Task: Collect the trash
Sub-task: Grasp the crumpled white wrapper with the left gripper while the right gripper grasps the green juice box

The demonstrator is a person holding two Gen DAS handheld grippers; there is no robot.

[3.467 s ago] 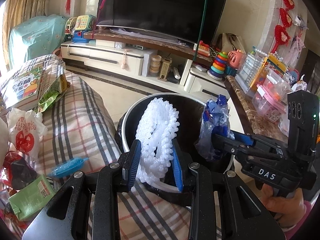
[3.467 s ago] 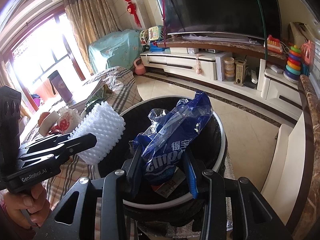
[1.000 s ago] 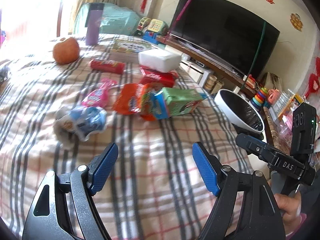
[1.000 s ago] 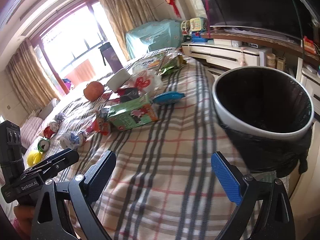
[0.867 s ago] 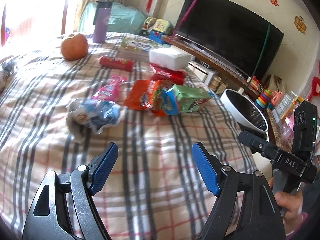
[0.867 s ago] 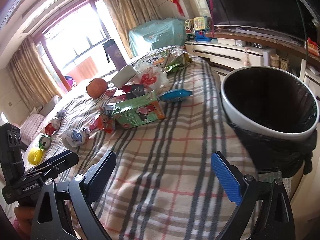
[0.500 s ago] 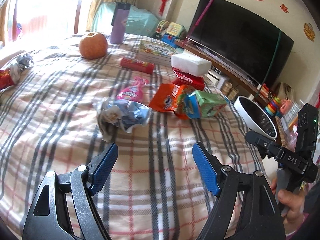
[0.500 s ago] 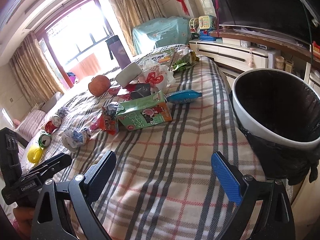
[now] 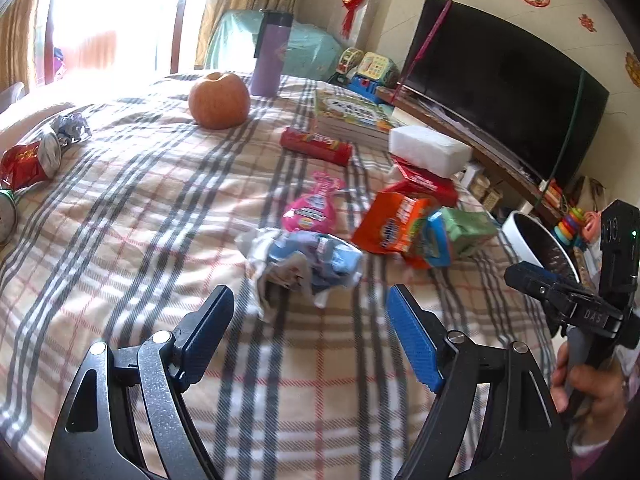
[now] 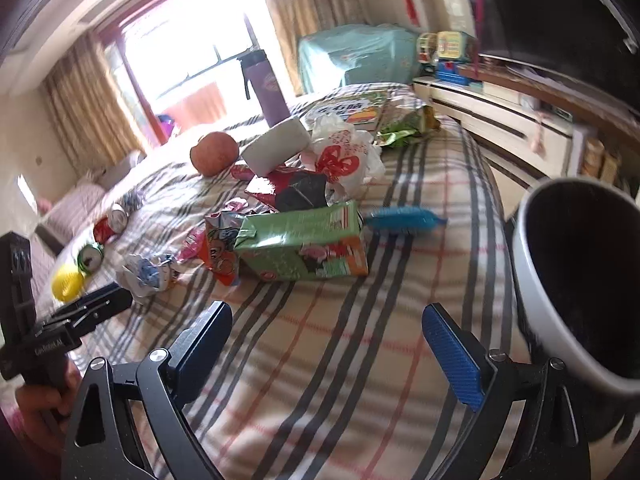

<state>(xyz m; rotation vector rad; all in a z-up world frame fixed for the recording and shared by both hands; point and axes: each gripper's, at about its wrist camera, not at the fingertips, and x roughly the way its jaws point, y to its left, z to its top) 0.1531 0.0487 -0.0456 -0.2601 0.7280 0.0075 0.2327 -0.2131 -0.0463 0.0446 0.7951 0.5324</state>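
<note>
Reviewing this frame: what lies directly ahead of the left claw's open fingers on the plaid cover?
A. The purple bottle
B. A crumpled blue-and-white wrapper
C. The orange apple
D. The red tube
B. In the left wrist view the left claw stands open and empty, and the crumpled blue-and-white wrapper lies just beyond its fingertips; the apple, purple bottle and red tube sit much farther back.

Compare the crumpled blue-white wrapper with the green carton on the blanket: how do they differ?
The crumpled blue-white wrapper is a shapeless wad; the green carton keeps a boxy form, dented at one end. The wrapper lies apart, just ahead of the open left gripper; the carton touches an orange packet. Both rest on the plaid blanket.
</note>
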